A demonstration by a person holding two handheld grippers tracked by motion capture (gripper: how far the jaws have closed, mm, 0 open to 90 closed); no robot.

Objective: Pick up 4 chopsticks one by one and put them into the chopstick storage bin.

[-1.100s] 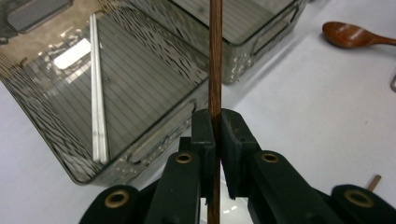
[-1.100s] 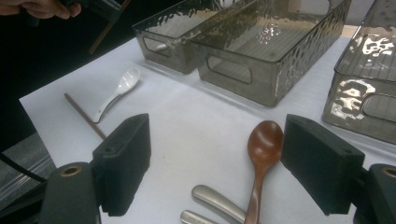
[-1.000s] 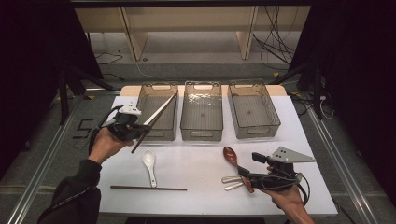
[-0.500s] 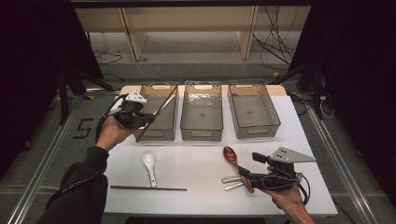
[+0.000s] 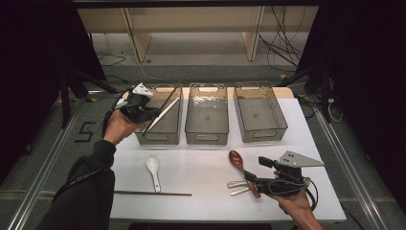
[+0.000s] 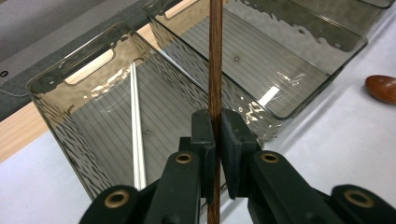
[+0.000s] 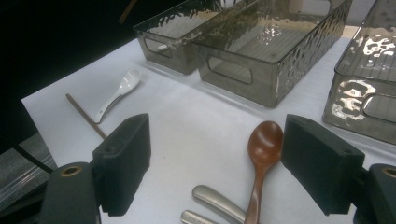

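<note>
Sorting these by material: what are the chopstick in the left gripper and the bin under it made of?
Chopstick: apparently wood, dark brown with visible grain, matte. Bin: looks like smoky clear plastic, glossy, with a rippled texture you can see through.

The left gripper [image 5: 149, 114], clamped on a brown chopstick [image 5: 173, 92], has travelled from above the desk's [image 5: 201, 163] left edge toward the far left corner and a little higher. It now hangs at the near left rim of the leftmost bin [image 5: 162, 135], and the chopstick's free end reaches out over that bin, past its far rim.
</note>
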